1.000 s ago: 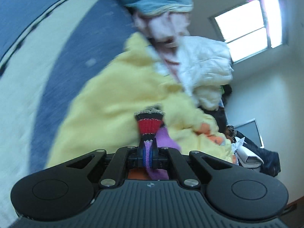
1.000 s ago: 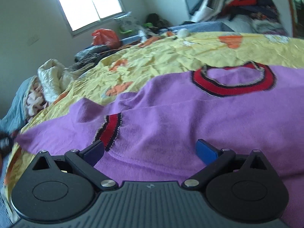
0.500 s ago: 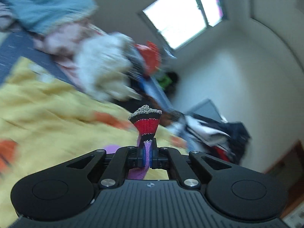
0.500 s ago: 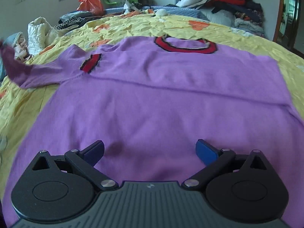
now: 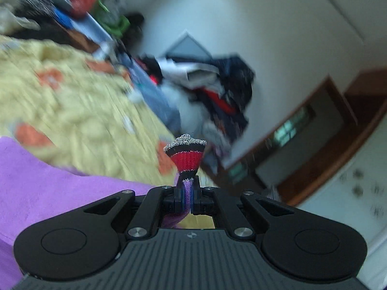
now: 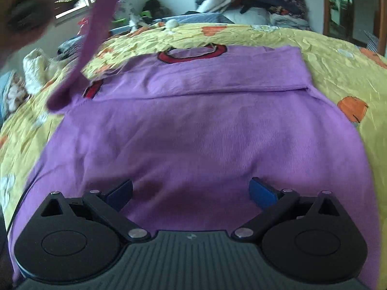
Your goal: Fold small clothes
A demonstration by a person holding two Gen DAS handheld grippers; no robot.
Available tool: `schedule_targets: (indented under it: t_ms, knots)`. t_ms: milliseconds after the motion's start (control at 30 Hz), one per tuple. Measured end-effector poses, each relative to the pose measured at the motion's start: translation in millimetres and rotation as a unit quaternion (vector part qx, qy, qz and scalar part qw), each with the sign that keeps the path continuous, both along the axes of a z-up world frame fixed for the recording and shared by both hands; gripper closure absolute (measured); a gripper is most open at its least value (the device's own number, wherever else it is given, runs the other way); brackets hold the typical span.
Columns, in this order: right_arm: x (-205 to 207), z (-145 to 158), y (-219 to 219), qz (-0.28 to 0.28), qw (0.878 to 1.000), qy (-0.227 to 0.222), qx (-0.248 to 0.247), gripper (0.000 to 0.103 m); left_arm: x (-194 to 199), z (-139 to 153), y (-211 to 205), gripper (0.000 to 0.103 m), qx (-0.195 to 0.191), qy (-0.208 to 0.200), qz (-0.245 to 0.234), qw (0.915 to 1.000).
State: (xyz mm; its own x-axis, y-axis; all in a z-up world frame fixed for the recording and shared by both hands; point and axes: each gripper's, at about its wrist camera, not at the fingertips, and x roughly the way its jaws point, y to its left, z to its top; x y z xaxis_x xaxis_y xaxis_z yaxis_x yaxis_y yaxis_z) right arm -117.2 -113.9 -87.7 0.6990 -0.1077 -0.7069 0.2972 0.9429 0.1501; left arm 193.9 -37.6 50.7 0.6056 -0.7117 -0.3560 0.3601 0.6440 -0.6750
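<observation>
A bright window (image 6: 72, 4) lit pale walls (image 5: 278, 36); a wooden door frame (image 6: 327, 4) stood at upper right.

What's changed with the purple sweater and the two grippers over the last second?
The left gripper, clamped on the purple knit sweater's red-and-black striped cuff, has swung the sleeve up off the yellow bedspread and across toward the sweater's body. The right gripper stayed open and empty above the hem.
</observation>
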Motion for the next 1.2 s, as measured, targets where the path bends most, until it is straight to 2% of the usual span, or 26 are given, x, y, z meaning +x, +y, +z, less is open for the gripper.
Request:
schedule_targets:
  t_ms: [167, 333, 567, 767, 800, 833, 867, 900, 933, 1033, 1100, 1200]
  knots:
    - [-15.2, 0.7, 2.4, -0.002, 1.000, 0.006, -0.012, 0.000, -17.2, -34.2, -71.6, 0.100, 0.064, 0.013, -0.058, 0.9962]
    - [-28.5, 1.2, -2.4, -0.014, 1.000, 0.011, -0.014, 0.000, -27.9, -60.6, -113.9, 0.100, 0.092, 0.027, -0.092, 0.9912]
    - [-39.7, 1.5, -21.2, -0.031, 0.999, -0.001, 0.012, 0.000, -47.7, -77.1, -149.6, 0.100, 0.107, 0.029, -0.117, 0.9870]
    - [-41.7, 1.7, -22.1, -0.032, 0.999, 0.002, 0.007, 0.000, -55.0, -108.0, -158.1, 0.098, 0.134, 0.059, -0.157, 0.9766]
    - [-41.5, 2.0, -22.3, -0.032, 0.999, 0.003, 0.008, 0.000, -54.3, -114.9, -158.6, 0.091, 0.138, 0.070, -0.171, 0.9730]
    - [-41.0, 2.2, -23.4, -0.032, 0.999, 0.003, 0.010, 0.000, -55.1, -118.6, -156.8, 0.077, 0.135, 0.079, -0.180, 0.9711]
    - [-40.5, 3.0, -25.6, -0.033, 0.999, 0.003, 0.014, 0.000, -53.7, -121.2, -152.8, 0.070, 0.131, 0.084, -0.188, 0.9698]
    - [-39.6, 4.3, -28.0, -0.033, 0.999, 0.003, 0.017, 0.000, -53.3, -121.0, -145.8, 0.057, 0.126, 0.086, -0.194, 0.9690]
    - [-38.6, 6.0, -31.1, -0.034, 0.999, 0.003, 0.020, 0.000, -53.0, -118.0, -137.1, 0.044, 0.118, 0.085, -0.199, 0.9692]
    - [-39.1, 16.5, -48.3, -0.043, 0.998, -0.024, 0.028, 0.000, -50.0, -98.5, -91.5, 0.019, 0.094, 0.055, -0.197, 0.9744]
    - [-35.4, 24.8, -65.8, -0.048, 0.997, -0.055, 0.022, 0.000, -44.1, -85.5, -52.7, 0.009, 0.089, 0.028, -0.181, 0.9790]
    - [-13.9, 37.5, -94.7, -0.052, 0.995, -0.086, -0.004, 0.000, -20.4, -82.0, 5.2, 0.006, 0.113, 0.016, -0.136, 0.9841]
